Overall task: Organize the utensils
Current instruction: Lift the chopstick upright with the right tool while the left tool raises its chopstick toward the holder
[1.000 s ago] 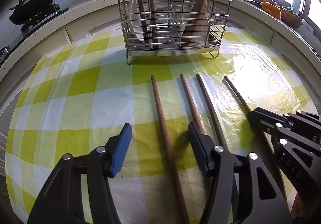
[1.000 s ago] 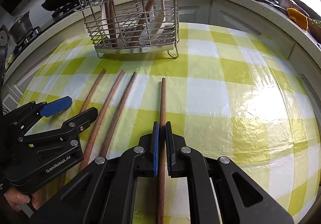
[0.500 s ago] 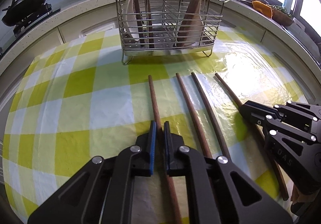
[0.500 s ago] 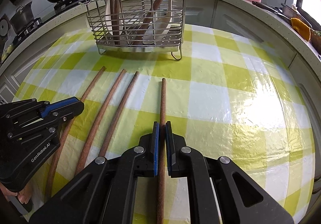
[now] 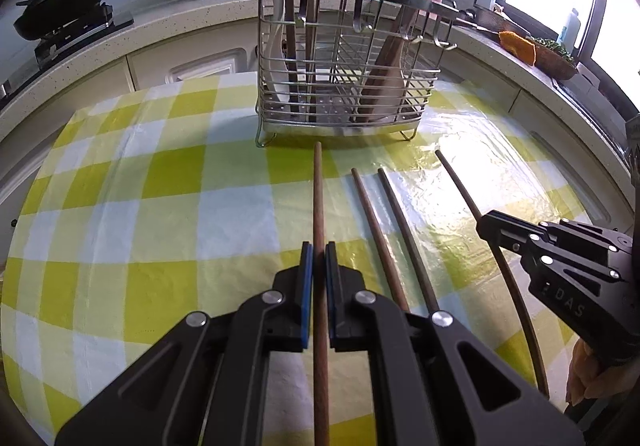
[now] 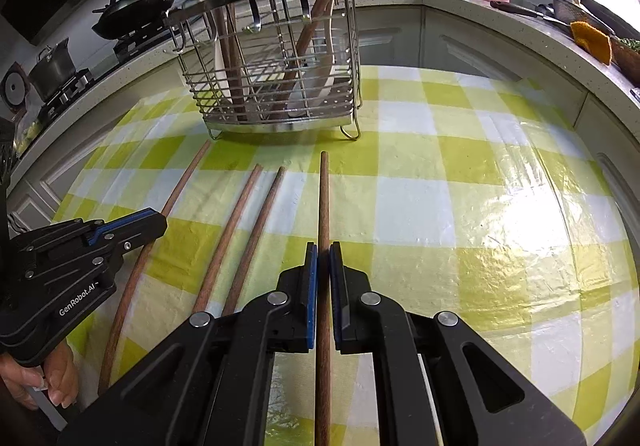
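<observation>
On the checked yellow-and-white surface (image 5: 168, 182) lie four long wooden sticks, side by side, pointing toward a wire rack (image 5: 340, 58) at the far end.

We hold a set of tongs in each hand. Our left tongs (image 5: 315, 258) are clamped on the leftmost stick (image 5: 318, 198), which runs straight between the blue pads (image 5: 306, 274) and reaches almost to the rack's base. Whether this stick is raised off the cloth or only touching it, we cannot tell. Our right tongs (image 6: 323, 258) are clamped on the rightmost stick (image 6: 324, 194) in the same way (its far tip stops just short of the rack's front foot).

Between the two gripped sticks, two loose sticks (image 5: 380, 230) rest on the cloth, close together and nearly parallel. From the left camera, the right tongs appear at the right edge, closed around their stick. From the right camera, the left tongs appear at the left edge, closed around theirs.

The rack stands upright on small feet and holds several wooden handles (image 5: 298, 18) upright on its left side, a wooden spatula (image 5: 390, 66) leaning on its right, and a white utensil (image 6: 320, 74). Beyond the surface, a dark pan (image 5: 60, 2) sits on a stove against the back wall.
</observation>
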Motion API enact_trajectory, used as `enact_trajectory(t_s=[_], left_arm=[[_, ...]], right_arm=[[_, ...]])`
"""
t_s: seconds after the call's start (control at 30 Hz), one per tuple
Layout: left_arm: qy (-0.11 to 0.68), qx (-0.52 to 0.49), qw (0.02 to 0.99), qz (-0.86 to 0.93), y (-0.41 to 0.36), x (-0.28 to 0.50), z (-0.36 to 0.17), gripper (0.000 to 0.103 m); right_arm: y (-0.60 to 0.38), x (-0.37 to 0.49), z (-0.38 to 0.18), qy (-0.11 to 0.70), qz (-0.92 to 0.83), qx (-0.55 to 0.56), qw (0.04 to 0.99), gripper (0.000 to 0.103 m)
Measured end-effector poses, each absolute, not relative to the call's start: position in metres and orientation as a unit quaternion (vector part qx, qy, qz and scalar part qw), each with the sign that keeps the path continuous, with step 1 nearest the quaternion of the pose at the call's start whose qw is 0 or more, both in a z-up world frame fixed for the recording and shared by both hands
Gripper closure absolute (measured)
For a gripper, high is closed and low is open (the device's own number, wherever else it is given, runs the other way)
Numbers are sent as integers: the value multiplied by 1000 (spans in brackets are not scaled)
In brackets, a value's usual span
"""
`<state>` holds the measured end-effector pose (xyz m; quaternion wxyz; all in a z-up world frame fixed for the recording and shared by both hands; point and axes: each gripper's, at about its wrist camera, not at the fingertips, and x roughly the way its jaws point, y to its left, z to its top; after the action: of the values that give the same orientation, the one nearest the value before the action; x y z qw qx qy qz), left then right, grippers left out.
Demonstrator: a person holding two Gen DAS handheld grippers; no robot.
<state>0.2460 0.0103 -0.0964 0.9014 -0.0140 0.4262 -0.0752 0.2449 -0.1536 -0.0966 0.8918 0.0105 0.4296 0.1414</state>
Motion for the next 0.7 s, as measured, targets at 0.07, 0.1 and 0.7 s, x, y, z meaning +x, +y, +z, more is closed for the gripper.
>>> enact_trajectory(t_s=[0.07,0.1,0.7], left_arm=[[415,-16,907,-74,12,242,-87,97],[408,-16,910,-72,13,239,-82,97],[319,0,945,-72,10,192,2,97]], right_arm=[[-154,241,-88,416,146,13,897,96],[-154,240,-83,410,148,14,900,96],[-155,205,-8,323,171,22,930,96]])
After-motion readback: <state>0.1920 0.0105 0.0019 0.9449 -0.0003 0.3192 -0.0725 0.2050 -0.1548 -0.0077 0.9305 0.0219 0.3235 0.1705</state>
